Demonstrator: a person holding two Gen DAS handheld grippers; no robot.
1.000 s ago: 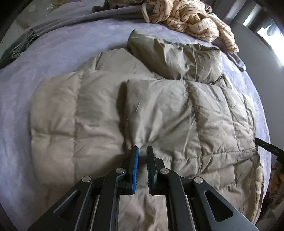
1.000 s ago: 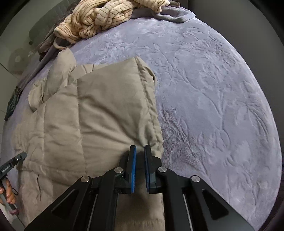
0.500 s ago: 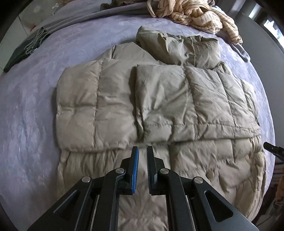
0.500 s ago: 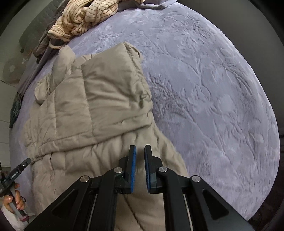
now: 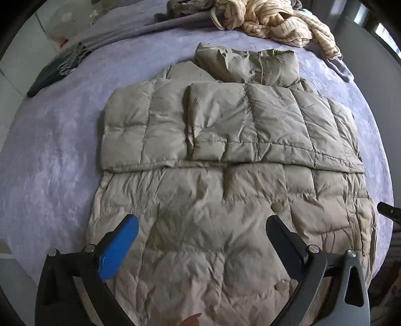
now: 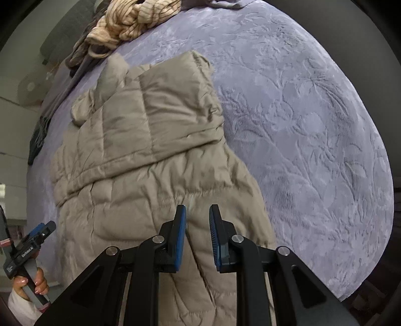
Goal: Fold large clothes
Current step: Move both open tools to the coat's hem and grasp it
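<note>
Quilted khaki puffer jacket [image 5: 225, 175], crinkled and puffy, flat on embossed lavender bedspread [image 5: 50, 155], frame centre | sleeves folded across chest, collar toward top, hem toward bottom, long axis vertical | left gripper [image 5: 200, 225] spread wide above hem, empty | right gripper [image 6: 197, 213] slightly parted over jacket edge, empty | striped cream knit [image 5: 275, 20] bunched at top.

Khaki-olive quilted jacket [image 5: 225, 200], stitched in box panels, with matching snap buttons [image 5: 277, 207]. Lavender-grey bedcover [image 6: 300, 125], embossed with leaf and flower pattern. Cream garment [image 5: 273, 22] with thin dark stripes, heaped at far edge. Plain grey cloth [image 5: 150, 30] beside it; dark green fringed item [image 5: 55, 72] farther left. Left gripper [image 5: 200, 224]: black frame, blue pad. Right gripper [image 6: 198, 213]: black, blue pads.
</note>
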